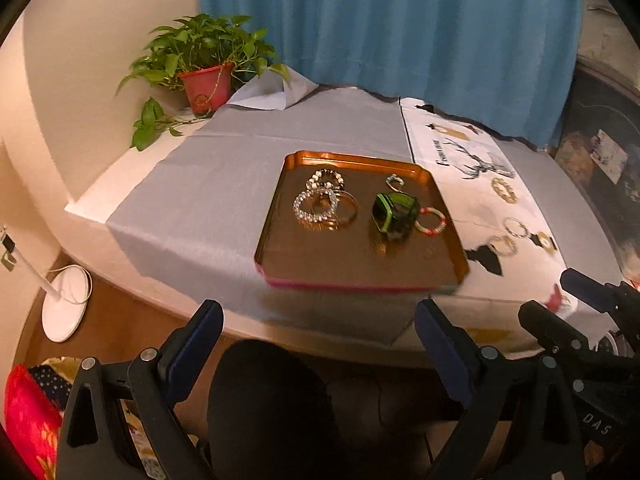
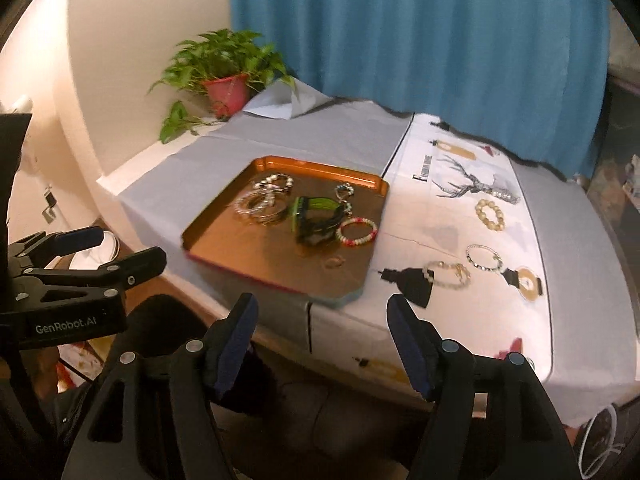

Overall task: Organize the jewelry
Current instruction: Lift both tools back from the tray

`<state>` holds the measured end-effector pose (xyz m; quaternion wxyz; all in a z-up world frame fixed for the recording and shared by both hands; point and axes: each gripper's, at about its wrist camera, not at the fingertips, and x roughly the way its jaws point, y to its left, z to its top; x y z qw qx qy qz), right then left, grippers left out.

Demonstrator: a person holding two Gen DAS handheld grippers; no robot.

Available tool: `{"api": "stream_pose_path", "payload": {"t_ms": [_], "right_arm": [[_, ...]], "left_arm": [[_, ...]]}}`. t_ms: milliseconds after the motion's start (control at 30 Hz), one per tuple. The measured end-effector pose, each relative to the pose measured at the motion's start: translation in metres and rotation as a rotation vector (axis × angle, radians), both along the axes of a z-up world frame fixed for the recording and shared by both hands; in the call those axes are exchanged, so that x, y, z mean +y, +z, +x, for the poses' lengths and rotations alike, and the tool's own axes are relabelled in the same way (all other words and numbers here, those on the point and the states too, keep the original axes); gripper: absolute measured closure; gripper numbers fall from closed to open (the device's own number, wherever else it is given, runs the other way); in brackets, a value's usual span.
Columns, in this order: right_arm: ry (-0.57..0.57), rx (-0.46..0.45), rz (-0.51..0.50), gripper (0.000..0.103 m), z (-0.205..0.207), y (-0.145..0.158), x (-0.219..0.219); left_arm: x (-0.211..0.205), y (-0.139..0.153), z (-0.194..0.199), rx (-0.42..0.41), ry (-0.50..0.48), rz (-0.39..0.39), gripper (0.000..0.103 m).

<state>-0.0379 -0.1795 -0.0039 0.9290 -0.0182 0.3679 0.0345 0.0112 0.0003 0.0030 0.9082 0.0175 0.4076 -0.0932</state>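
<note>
Copper tray (image 1: 280, 236) sat mid-frame on the table, its near edge close to the table's front edge. In it: a stack of clear-bead and metal bangles (image 1: 325, 204) upper left, a green-and-black watch (image 1: 394, 216) at centre-right, a red-and-white bead bracelet (image 1: 430, 220) touching the watch's right side, a small ring-like piece (image 1: 394, 182) near the far rim.

Outside the tray, right of it on the printed white cloth (image 2: 440, 216): a pearl bracelet (image 2: 490, 214), a thin chain bracelet (image 2: 484, 258), a pale bead bracelet (image 2: 448, 274), all well apart.

Left gripper (image 1: 318, 330) was low centre in its own view, jaws released wide, nothing between them. Right gripper (image 2: 322, 332) likewise spread, empty, short of the table edge.

Surface: grey cloth (image 1: 200, 200) under the tray, white stag-print cloth to the right. Potted plant (image 1: 204, 56) in a red pot upper left, blue curtain (image 1: 400, 28) behind, cream wall left.

Left view alone showed a white lamp base (image 1: 66, 304) on the floor, lower left, and red patterned fabric (image 1: 28, 420) at the bottom corner. Right view alone showed the whole stag print (image 2: 472, 184) clearly and the left gripper's branded body at left edge.
</note>
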Motion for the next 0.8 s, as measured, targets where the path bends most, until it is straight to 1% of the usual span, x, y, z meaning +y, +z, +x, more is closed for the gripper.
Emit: {"api": "stream_pose_path", "payload": {"t_ms": [67, 233, 400, 633, 800], "right_arm": [[0.002, -0.020, -0.004, 0.034, -0.014, 0.004, 0.004], [0.004, -0.057, -0.011, 0.033, -0.045, 0.016, 0.009], [-0.001, -0.081, -0.011, 0.032, -0.064, 0.025, 0.010], [-0.008, -0.096, -0.010, 0.032, -0.076, 0.031, 0.010], [-0.010, -0.103, -0.010, 0.032, -0.079, 0.033, 0.011]], "left_arm": [[0.002, 0.006, -0.013, -0.007, 0.001, -0.004, 0.008], [0.004, 0.023, -0.043, -0.064, 0.000, 0.004, 0.008], [0.002, 0.033, -0.061, -0.092, -0.012, 0.004, 0.008], [0.001, 0.039, -0.074, -0.115, -0.023, 0.010, 0.008], [0.002, 0.040, -0.076, -0.118, -0.018, 0.006, 0.008]]}}
